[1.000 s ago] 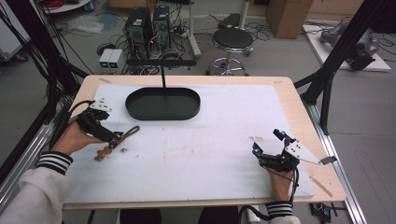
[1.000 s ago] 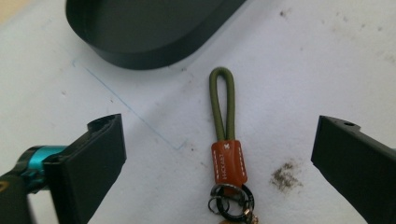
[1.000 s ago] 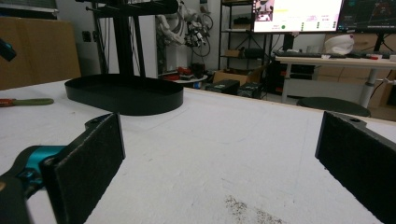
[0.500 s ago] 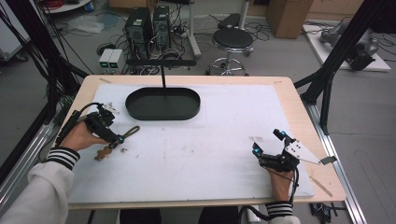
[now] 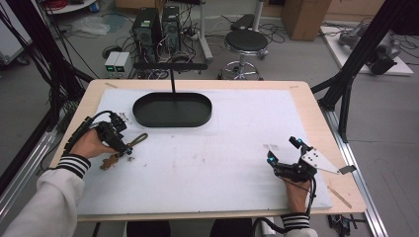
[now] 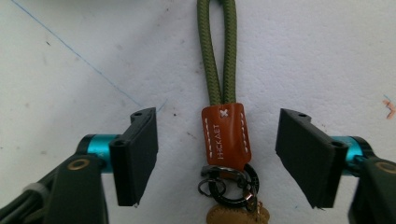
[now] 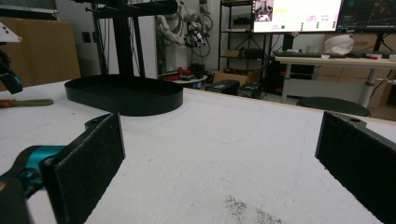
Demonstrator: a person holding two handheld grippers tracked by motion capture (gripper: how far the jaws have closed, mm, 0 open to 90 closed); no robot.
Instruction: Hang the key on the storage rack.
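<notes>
A keychain lies flat on the white table cover: an olive-green rope loop (image 6: pixel 215 51), an orange leather tab (image 6: pixel 225 135), black metal rings (image 6: pixel 231 183) and a tan leather piece (image 6: pixel 238 215). My left gripper (image 6: pixel 219 158) is open, one jaw on each side of the orange tab, touching nothing. In the high view the left gripper (image 5: pixel 123 145) sits over the keychain (image 5: pixel 137 140) at the table's left. My right gripper (image 5: pixel 282 151) rests open near the front right with nothing between its jaws (image 7: pixel 219 154).
A black oval tray (image 5: pixel 173 109) on a post stand sits at the back centre, also seen as the tray (image 7: pixel 123 95) in the right gripper view. The table's wooden edge (image 5: pixel 341 192) runs close to the right hand. Stool and computers stand beyond the table.
My left hand has shifted a little forward and to the right, bringing its open jaws around the keychain's tab. The right gripper has stayed put.
</notes>
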